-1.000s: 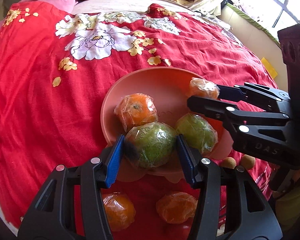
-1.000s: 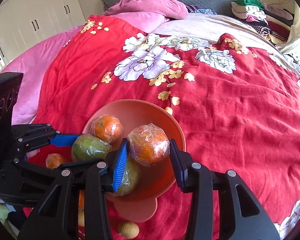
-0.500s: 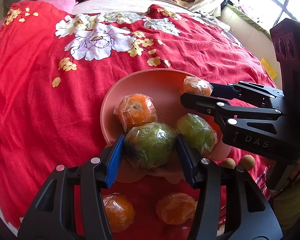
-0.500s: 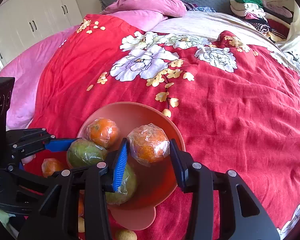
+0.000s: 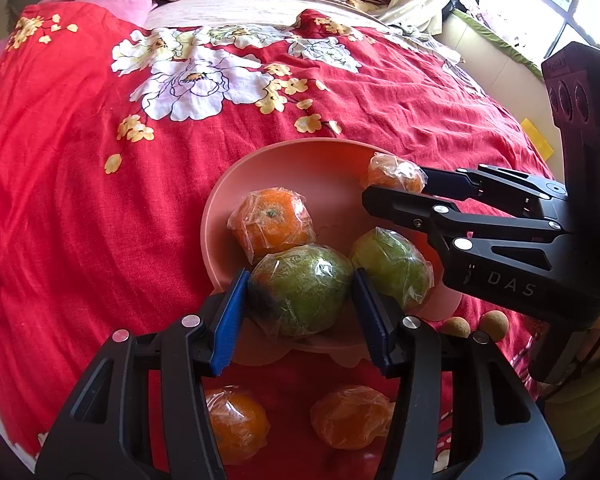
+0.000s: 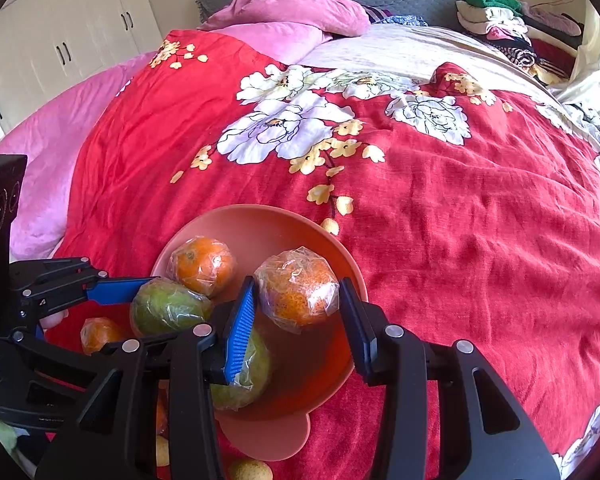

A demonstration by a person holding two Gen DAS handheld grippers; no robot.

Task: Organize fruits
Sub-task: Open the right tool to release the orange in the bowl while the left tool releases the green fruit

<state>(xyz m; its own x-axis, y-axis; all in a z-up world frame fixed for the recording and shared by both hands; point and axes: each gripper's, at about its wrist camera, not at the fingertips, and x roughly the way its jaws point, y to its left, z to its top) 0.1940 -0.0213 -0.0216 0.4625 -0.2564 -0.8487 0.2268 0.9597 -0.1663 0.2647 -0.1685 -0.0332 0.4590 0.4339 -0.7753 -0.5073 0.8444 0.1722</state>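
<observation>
A: Bowl [image 5: 236,200] is sitting on the red bedspread [image 5: 80,200] near its front edge, already holding a wrapped orange [image 5: 272,222] and a green fruit [image 5: 392,264]

B: And the grippers?

A: Left gripper [image 5: 300,300] is clamping a second green fruit [image 5: 304,292] at the bowl's near rim. Right gripper [image 6: 300,312] is gripping another wrapped orange [image 6: 298,292] over the bowl's right side; its right pad's contact is unclear

B: Anything outside?

A: Two oranges [image 5: 236,424] are lying before the bowl
</observation>
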